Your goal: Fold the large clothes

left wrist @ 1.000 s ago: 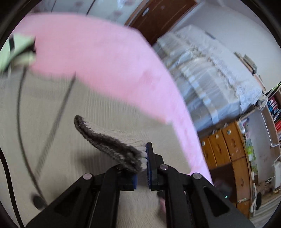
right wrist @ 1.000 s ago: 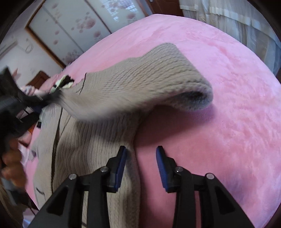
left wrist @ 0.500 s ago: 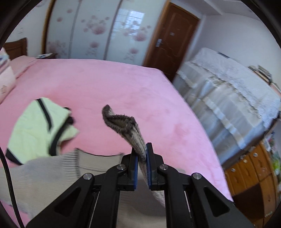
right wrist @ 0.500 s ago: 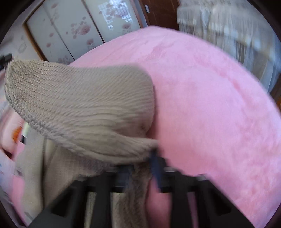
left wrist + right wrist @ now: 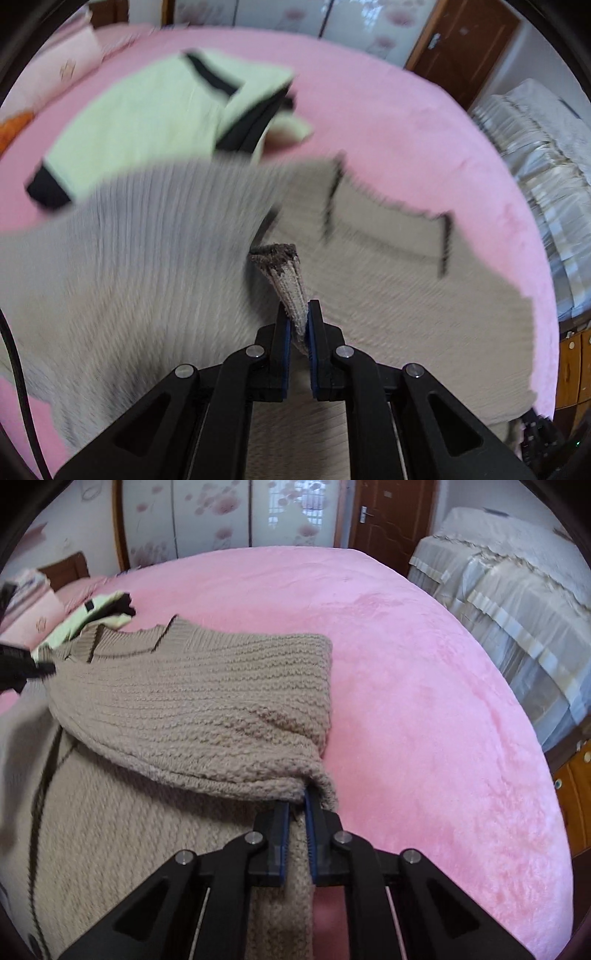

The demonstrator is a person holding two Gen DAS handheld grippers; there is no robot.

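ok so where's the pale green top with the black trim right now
The pale green top lies on the pink bed cover, upper left in the left wrist view, just beyond the beige knit sweater. In the right wrist view it peeks out at far left behind the sweater's collar.

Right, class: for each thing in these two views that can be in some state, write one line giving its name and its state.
Left gripper: shut on the sweater's cuff.
Right gripper: shut on a sweater fold; jaws have just been closing.
Beige knit sweater: spread on the bed, one part lifted and folded over.
Pale green garment: lying folded beyond the sweater.
Pink bed cover: spread flat.
Brown door: closed.
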